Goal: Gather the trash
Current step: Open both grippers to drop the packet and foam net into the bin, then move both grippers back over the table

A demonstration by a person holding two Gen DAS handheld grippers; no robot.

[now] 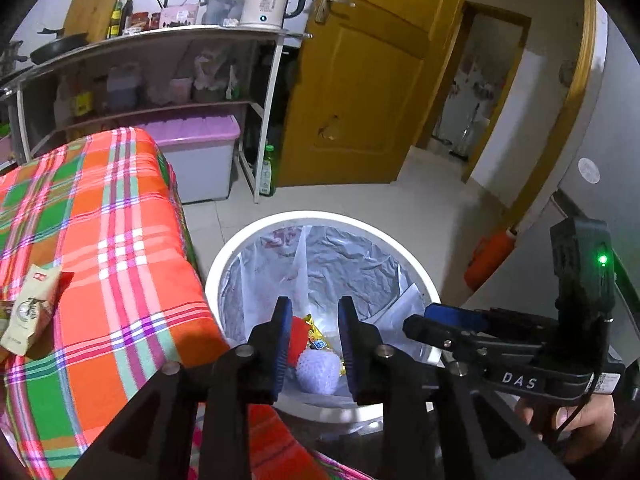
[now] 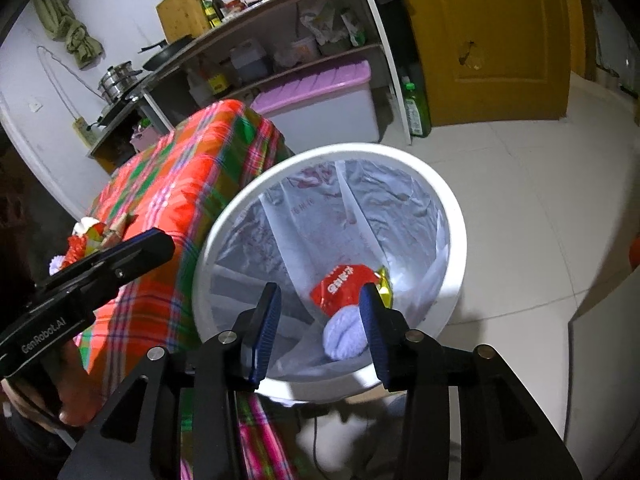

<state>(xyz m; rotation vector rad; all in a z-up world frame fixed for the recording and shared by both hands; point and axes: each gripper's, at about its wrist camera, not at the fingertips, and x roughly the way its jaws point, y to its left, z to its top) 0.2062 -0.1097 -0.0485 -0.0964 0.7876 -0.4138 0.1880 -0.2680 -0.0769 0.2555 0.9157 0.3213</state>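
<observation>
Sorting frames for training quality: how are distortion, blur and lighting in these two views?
Left wrist view: strong fisheye bending, dark corners, door curved, focus fairly sharp. Right wrist view: same bending, plaid cloth smeared, bin rim bright but not blown out.

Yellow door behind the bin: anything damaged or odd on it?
Yes. The yellow door has a chipped patch on its lower panel, pale material showing through the finish; the right wrist view shows it too. Its handle looks intact.

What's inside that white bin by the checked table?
The white bin holds a clear liner bag, a red wrapper, a yellow wrapper and a pale knitted ball. Anything beneath them is covered.
</observation>
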